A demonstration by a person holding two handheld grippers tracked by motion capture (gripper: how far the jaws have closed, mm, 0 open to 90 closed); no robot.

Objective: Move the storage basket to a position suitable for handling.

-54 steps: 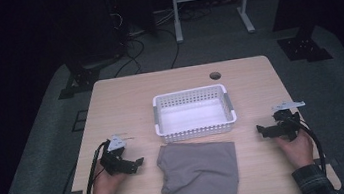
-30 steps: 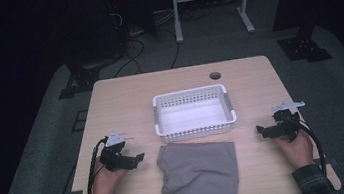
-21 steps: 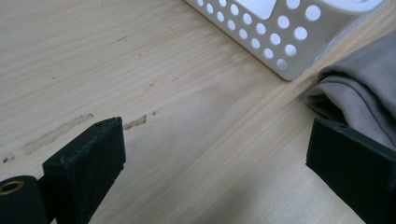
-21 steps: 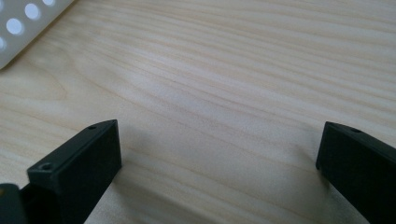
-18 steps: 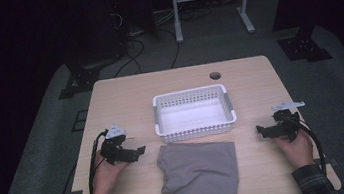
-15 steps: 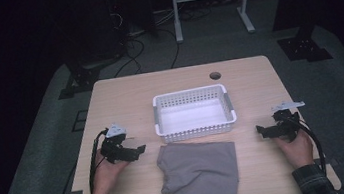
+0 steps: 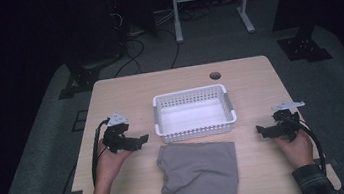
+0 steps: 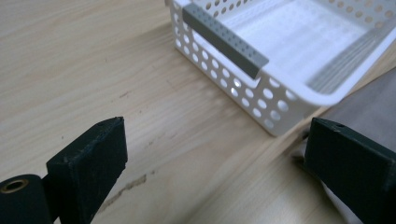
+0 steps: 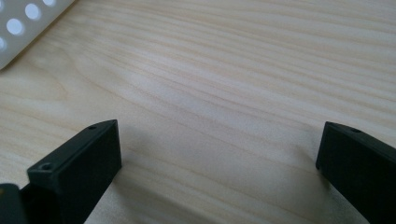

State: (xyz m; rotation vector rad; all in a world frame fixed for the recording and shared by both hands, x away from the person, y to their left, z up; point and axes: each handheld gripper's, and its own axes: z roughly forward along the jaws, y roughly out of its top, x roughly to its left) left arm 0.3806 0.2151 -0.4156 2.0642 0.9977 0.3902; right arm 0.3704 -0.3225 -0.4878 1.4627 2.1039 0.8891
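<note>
Two hand-held grippers at rest on either side of a grey cloth and a white basket on a wooden table.

The folded cloth lies flat near the table's front edge, just in front of the basket, its rear edge close beside the basket's front wall. The left gripper, held in the left hand, sits left of the cloth with its fingers set wide and nothing between them; the left gripper view looks along them to the basket's perforated corner and a strip of the cloth. The right gripper, held in the right hand, sits well to the right, its fingers likewise wide over bare wood.
</note>
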